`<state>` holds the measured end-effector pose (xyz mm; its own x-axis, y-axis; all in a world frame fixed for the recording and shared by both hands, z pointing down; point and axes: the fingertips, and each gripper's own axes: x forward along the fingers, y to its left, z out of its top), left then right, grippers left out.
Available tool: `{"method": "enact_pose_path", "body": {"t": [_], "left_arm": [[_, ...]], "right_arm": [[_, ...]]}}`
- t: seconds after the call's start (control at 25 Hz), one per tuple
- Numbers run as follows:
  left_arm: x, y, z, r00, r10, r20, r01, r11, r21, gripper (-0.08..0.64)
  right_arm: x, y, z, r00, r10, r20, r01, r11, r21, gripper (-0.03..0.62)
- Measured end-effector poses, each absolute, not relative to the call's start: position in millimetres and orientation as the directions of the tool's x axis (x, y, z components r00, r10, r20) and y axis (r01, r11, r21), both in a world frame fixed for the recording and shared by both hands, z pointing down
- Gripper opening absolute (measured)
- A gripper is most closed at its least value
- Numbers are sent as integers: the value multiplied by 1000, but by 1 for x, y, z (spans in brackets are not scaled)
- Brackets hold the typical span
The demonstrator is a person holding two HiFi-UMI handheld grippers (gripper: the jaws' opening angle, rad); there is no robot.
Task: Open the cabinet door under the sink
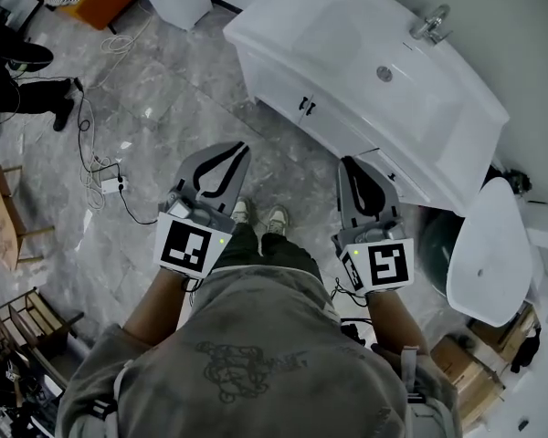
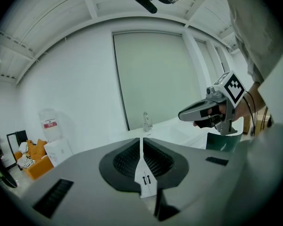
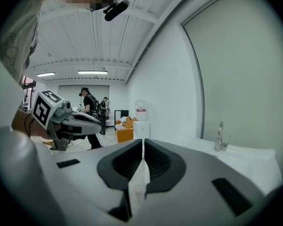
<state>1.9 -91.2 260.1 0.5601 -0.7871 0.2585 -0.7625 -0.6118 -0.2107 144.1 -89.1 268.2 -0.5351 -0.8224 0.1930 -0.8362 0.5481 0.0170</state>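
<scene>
A white sink cabinet [image 1: 365,71] stands ahead and to the right, with a faucet [image 1: 434,21] at its far side. Its front doors carry two small black handles [image 1: 306,107], side by side. My left gripper [image 1: 242,148] is shut and empty, short of the cabinet front and left of the handles. My right gripper [image 1: 347,162] is also shut and empty, close to the cabinet's right-hand door. In the left gripper view the handles [image 2: 146,179] show through the slit of the shut left gripper [image 2: 141,139]. The right gripper [image 3: 143,140] points along the room, with the faucet [image 3: 220,136] to its right.
A white oval fixture [image 1: 493,254] and a dark green bin [image 1: 437,243] stand right of the cabinet. Cables and a power strip [image 1: 110,185] lie on the grey marble floor to the left. Wooden furniture [image 1: 5,217] lines the left edge. People [image 3: 88,112] stand far back.
</scene>
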Motion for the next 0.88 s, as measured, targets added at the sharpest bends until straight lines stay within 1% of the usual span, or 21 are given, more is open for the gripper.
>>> {"method": "enact_pose_path", "body": {"t": [0.28, 0.44, 0.52, 0.56, 0.64, 0.88], "left_arm": [[-1, -121, 283, 576, -776, 256, -755, -625, -198, 32], [8, -140, 312, 637, -714, 292, -716, -688, -119, 32], [16, -151, 323, 668, -681, 299, -683, -721, -116, 34], [19, -155, 329, 679, -668, 305, -670, -733, -114, 46], [25, -165, 341, 698, -640, 321, -647, -756, -99, 132], [39, -203, 387, 730, -592, 342, -601, -794, -93, 133]], "right_arm": [[143, -107, 280, -475, -853, 216, -868, 495, 43, 34], [136, -119, 293, -460, -857, 230, -875, 482, 42, 34], [134, -125, 302, -452, -859, 240, -879, 474, 41, 34], [133, -127, 306, -447, -860, 246, -882, 470, 38, 34], [131, -134, 315, -437, -862, 258, -888, 460, 31, 34], [123, -159, 349, -407, -871, 275, -904, 427, 15, 34]]}}
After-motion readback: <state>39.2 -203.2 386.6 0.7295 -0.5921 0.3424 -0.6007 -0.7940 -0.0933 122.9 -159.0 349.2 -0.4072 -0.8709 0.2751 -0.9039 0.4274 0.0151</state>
